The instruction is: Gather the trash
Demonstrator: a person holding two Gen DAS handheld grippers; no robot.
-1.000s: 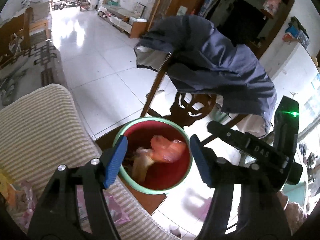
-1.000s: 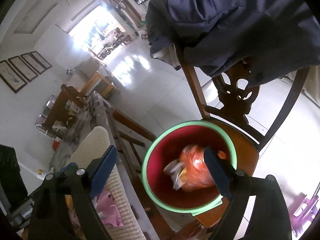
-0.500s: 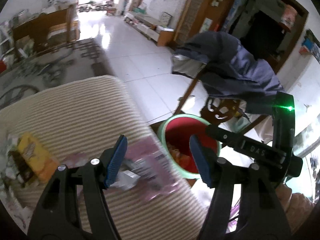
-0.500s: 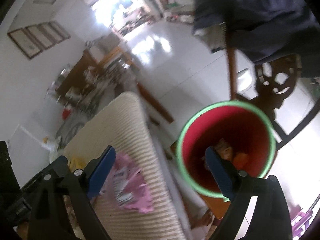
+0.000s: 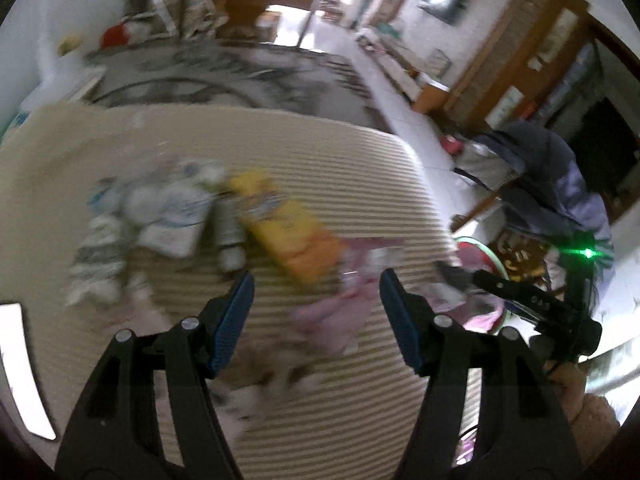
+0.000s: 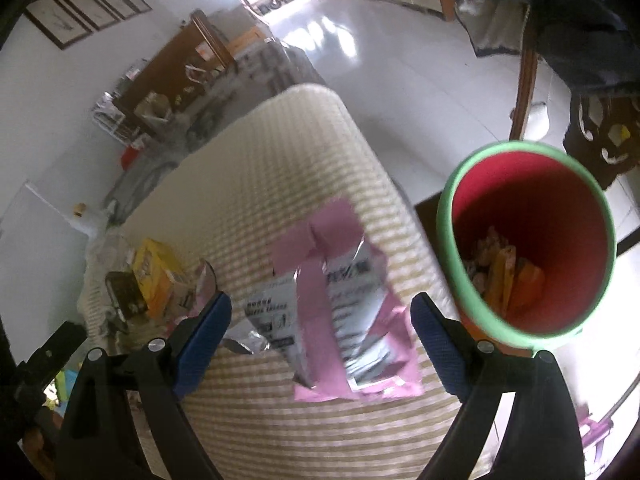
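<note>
Blue-padded, my right claw (image 6: 320,330) closes, empty, over the pink foil wrapper (image 6: 340,312) on the striped cushion (image 6: 280,152) beside the red bin (image 6: 528,236), left claw (image 5: 316,312) gaping; slick foil could slip out.

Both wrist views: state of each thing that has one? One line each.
Left gripper: open, empty.
Right gripper: jaws closing, nothing between the pads, above the pink wrapper.
Pink wrapper: torn open, flat on the striped cushion.
Bin: upright, uncovered, some trash at the bottom.
Yellow box: lying on the cushion among other trash.
</note>
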